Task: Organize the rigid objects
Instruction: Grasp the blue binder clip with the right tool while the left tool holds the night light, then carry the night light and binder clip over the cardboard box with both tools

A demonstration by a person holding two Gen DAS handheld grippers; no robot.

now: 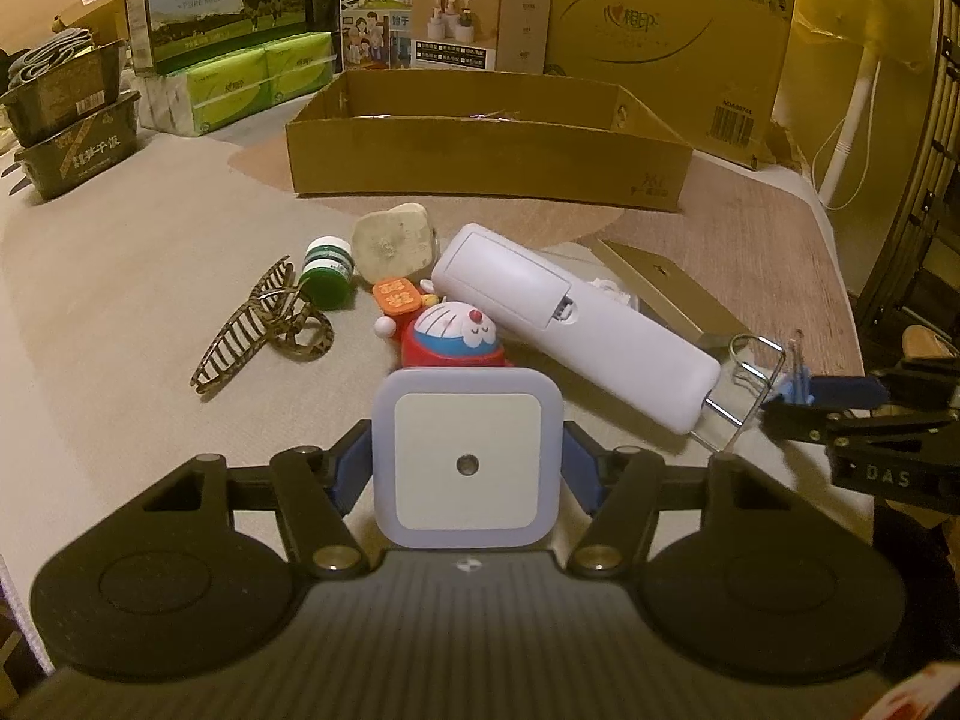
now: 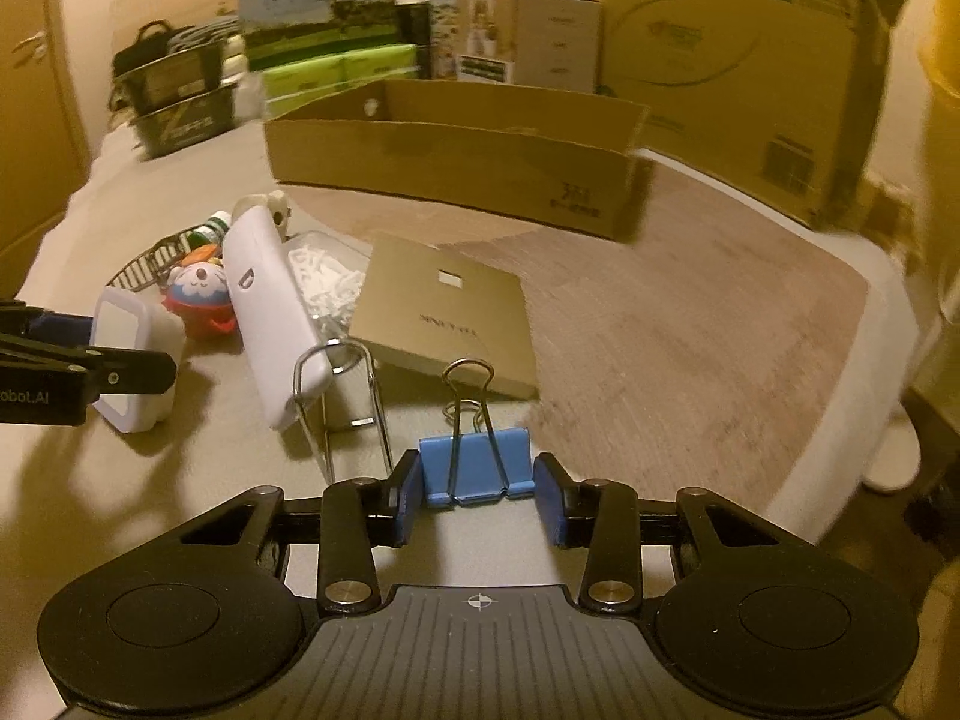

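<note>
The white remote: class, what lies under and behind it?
The white remote leans over a wire stand. Behind it sits a clear box of white pieces. The surface directly beneath the remote is hidden.

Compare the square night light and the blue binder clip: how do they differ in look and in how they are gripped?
The night light is a white square with a pale blue rim; the binder clip is solid blue with wire handles. The night light fills the left gripper pad to pad; the binder clip sits in the right gripper, touching its left pad, with a gap at the right one. Both are small rigid items lying between blue pads.
</note>
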